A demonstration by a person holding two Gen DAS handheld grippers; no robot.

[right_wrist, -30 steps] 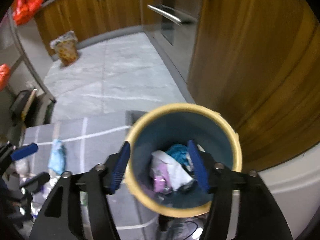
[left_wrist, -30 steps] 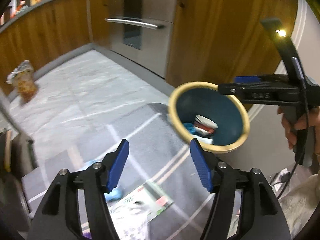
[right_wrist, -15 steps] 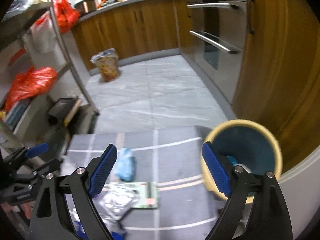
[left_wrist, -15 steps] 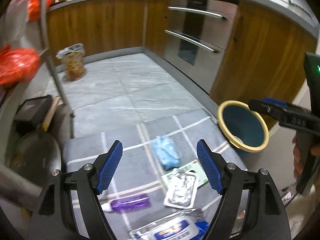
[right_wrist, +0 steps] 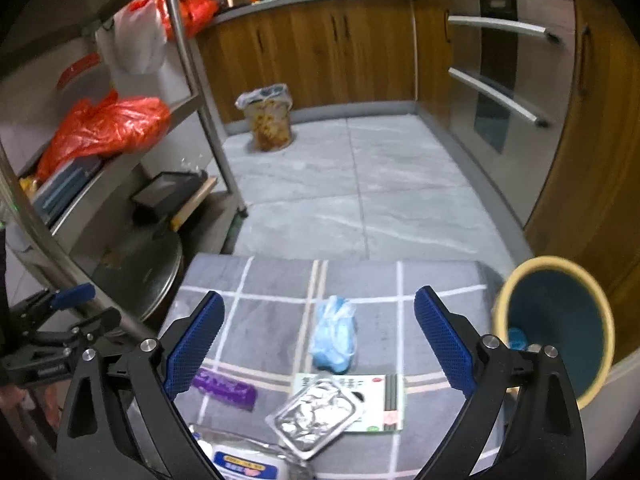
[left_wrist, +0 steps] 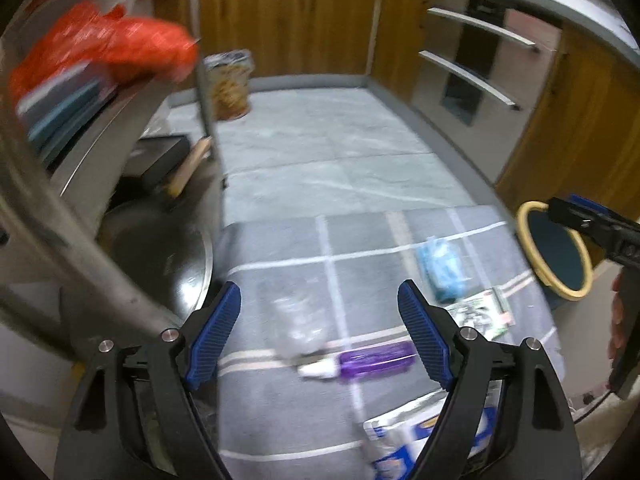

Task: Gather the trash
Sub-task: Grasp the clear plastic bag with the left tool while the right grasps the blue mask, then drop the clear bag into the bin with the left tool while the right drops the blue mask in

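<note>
Trash lies on a grey checked mat (right_wrist: 272,280): a blue plastic bag (right_wrist: 334,336) (left_wrist: 440,268), a purple tube (left_wrist: 372,360) (right_wrist: 226,388), a foil tray (right_wrist: 318,416) on a green-and-white leaflet (right_wrist: 380,400), a crumpled clear wrapper (left_wrist: 298,320) and a white-and-blue packet (left_wrist: 404,436). The blue bin with a yellow rim (right_wrist: 560,312) (left_wrist: 560,252) stands off the mat's right corner with trash inside. My left gripper (left_wrist: 318,292) hovers above the clear wrapper, jaws opening and empty. My right gripper (right_wrist: 320,296) hangs above the blue bag, jaws opening and empty.
A steel shelf rack (right_wrist: 200,92) with red bags (right_wrist: 104,128) stands close on the left, a round metal lid (right_wrist: 140,276) at its foot. A lined waste bag (right_wrist: 268,116) sits by the far wooden cabinets. An oven (right_wrist: 500,92) lines the right side.
Both views have swung left from the bin to the mat, so the bin now sits at the right edge. Both pairs of jaws stand wider than before.
</note>
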